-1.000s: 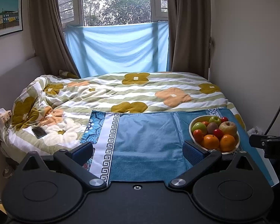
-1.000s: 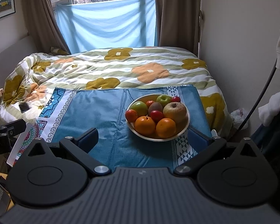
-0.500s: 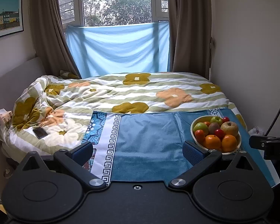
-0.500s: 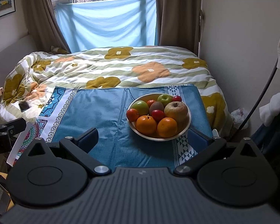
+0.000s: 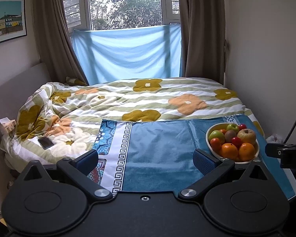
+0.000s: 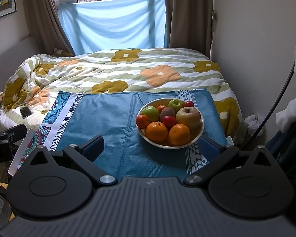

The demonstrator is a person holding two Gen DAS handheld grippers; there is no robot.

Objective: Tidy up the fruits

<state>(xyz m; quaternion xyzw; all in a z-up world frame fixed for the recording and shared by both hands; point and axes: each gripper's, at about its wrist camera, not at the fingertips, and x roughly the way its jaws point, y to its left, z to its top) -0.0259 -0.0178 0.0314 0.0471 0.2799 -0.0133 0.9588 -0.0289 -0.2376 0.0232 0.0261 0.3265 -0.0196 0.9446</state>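
Right wrist view: the bowl (image 6: 201, 127) of fruit (image 6: 168, 118) is seen slightly nearer than a second ago. Both grippers, left gripper (image 5: 146, 159) and right gripper (image 6: 150, 144), are spread wide, nothing held. All fruit lies in the bowl.

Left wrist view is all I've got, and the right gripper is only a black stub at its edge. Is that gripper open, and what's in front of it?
Observer: The right gripper is open with nothing between its fingers, and the fruit bowl sits on the blue cloth just ahead of it.
Operator: Is the bowl centred between the fingers?
Observer: No. It sits toward the right finger, well clear of the left one.
Operator: Anything off to that gripper's right?
Observer: What looks like a white sleeve is at the far right, by the wall.
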